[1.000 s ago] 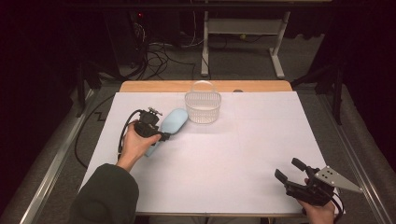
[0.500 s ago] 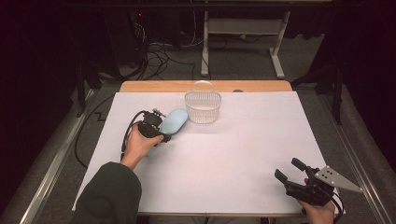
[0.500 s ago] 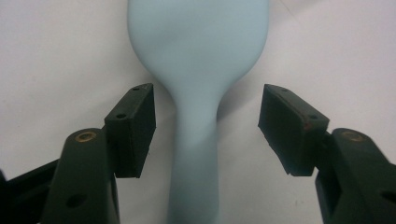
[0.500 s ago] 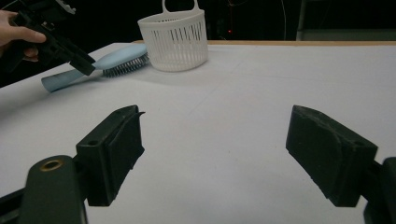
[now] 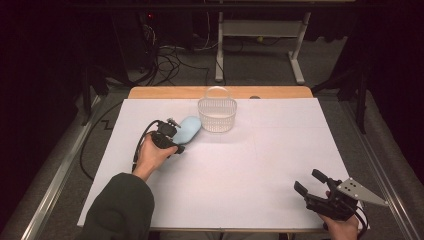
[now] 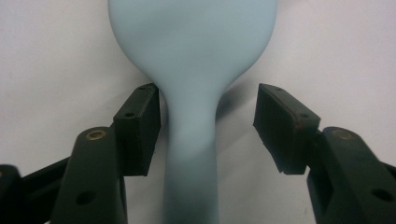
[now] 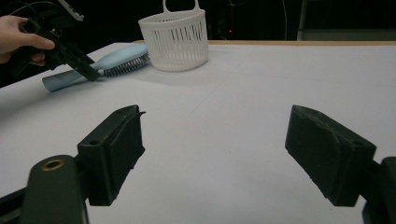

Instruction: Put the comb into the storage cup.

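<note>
Now the left tongs (image 6: 208, 121) stand apart around the brush (image 6: 191, 70), lowered; right tongs (image 7: 233, 154) apart, unmoved.

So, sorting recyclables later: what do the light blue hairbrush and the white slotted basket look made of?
The light blue hairbrush looks like smooth matte plastic, one even colour, with dark bristles that could be wire or nylon. The white slotted basket looks like thin moulded plastic, given its regular slots and loop handle.

Pale blue hairbrush (image 5: 187, 127) flat beside white basket (image 5: 217, 114)
</note>
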Demonstrator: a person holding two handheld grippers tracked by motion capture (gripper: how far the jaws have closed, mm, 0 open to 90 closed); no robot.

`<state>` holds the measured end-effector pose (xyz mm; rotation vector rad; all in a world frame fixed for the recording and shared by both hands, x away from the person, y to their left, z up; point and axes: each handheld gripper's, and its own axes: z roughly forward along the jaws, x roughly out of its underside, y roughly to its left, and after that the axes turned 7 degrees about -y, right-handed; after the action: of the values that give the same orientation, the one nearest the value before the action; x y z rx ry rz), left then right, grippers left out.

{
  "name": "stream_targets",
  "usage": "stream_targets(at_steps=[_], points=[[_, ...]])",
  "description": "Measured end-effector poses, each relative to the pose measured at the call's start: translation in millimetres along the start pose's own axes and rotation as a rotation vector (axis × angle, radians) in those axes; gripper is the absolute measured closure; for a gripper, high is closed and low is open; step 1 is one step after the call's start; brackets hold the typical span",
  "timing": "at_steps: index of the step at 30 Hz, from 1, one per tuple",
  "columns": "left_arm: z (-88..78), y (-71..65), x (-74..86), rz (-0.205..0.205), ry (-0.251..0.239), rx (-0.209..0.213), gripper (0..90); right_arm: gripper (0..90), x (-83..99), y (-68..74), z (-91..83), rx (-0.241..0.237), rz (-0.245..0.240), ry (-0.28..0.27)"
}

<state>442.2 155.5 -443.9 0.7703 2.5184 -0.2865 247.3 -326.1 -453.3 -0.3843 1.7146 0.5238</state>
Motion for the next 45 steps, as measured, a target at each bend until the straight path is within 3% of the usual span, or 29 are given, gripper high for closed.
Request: stream_targets(at_steps=[12, 19, 35, 45], points=[[4.5, 1.0, -1.0, 0.011, 0.01, -0.017, 54.4, 19.7, 0.1, -0.7, 0.6, -0.007, 0.006, 0.0], [3.3, 2.6, -0.7, 0.008, 0.015, -0.019, 64.6, 19.7, 0.4, 1.2, 3.3, -0.006, -0.023, 0.019], [2.8, -2.3, 0.4, 0.022, 0.003, -0.043, 69.5, 19.9, 0.5, -1.4, 0.9, -0.005, 0.008, 0.007], [-3.3, -3.0, 5.3, 0.022, -0.044, -0.012, 69.6, 19.9, 0.7, -1.4, 2.0, -0.011, 0.004, 0.014]])
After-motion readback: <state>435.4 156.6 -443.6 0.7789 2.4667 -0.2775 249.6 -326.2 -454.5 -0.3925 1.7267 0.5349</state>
